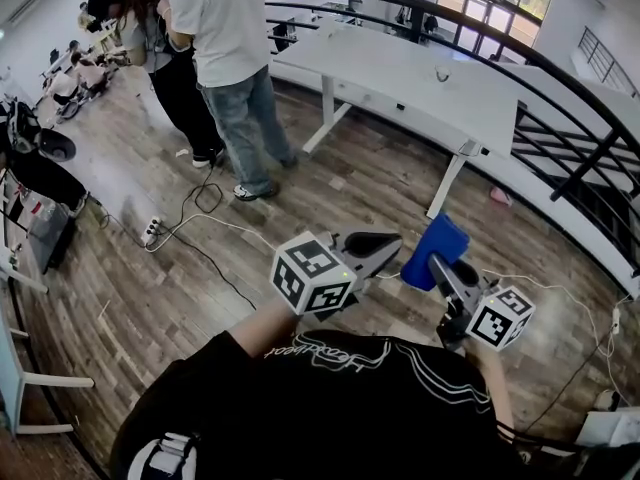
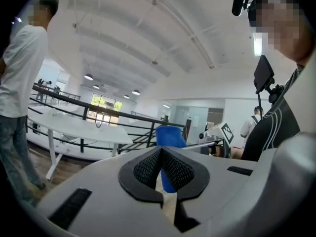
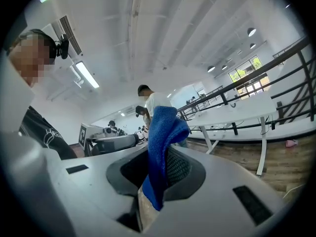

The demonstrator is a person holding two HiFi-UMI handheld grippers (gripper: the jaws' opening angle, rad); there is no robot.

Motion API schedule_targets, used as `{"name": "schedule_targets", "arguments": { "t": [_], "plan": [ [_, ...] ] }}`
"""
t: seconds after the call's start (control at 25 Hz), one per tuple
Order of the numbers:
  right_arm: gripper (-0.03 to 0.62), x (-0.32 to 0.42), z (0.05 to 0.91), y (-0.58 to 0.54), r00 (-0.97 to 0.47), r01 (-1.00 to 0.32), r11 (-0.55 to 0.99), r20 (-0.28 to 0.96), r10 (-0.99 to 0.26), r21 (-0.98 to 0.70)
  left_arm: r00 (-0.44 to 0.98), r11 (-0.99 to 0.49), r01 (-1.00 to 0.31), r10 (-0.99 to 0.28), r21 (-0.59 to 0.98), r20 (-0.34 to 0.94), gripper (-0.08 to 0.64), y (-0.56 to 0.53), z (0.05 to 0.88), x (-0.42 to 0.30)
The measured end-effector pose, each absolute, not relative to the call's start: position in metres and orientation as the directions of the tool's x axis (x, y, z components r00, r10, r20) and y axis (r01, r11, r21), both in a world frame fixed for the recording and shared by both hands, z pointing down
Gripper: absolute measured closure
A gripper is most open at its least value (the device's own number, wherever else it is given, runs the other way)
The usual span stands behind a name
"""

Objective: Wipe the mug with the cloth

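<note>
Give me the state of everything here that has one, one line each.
left gripper: shut, nothing between its jaws, held in the air.
right gripper: shut on the cloth.
cloth: clamped in the right gripper, bunched, sticking out past the jaws.
mug: not in view in any picture.

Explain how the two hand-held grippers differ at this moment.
The right hand-held gripper is shut on a blue cloth, which stands up out of its jaws; the left hand-held gripper has its jaws together on nothing. In the head view the left hand-held gripper points rightward toward the cloth, while the right hand-held gripper points up and leftward. Both are grey and held in the air above the wooden floor.
</note>
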State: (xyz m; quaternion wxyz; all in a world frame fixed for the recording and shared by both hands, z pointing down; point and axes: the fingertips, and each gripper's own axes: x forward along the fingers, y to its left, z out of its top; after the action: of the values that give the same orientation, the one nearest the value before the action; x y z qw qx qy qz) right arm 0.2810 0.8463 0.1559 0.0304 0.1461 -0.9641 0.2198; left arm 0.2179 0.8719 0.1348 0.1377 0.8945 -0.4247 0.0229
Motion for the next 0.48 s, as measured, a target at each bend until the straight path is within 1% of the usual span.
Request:
{"name": "schedule_targets", "arguments": {
  "t": [0.24,0.48],
  "plan": [
    [0.535,0.271,0.163,0.845,-0.953,-0.304,0.853,0.130,-0.275,-0.425,0.636,-0.597,-0.768,-0.754,0.231,0.163,0.552,0.870,0.140,0.205],
    [0.535,0.275,0.180,0.828,-0.954,-0.301,0.833,0.137,-0.268,-0.465,0.635,-0.587,-0.769,-0.746,0.253,0.201,0.552,0.855,0.157,0.209]
  ]
}}
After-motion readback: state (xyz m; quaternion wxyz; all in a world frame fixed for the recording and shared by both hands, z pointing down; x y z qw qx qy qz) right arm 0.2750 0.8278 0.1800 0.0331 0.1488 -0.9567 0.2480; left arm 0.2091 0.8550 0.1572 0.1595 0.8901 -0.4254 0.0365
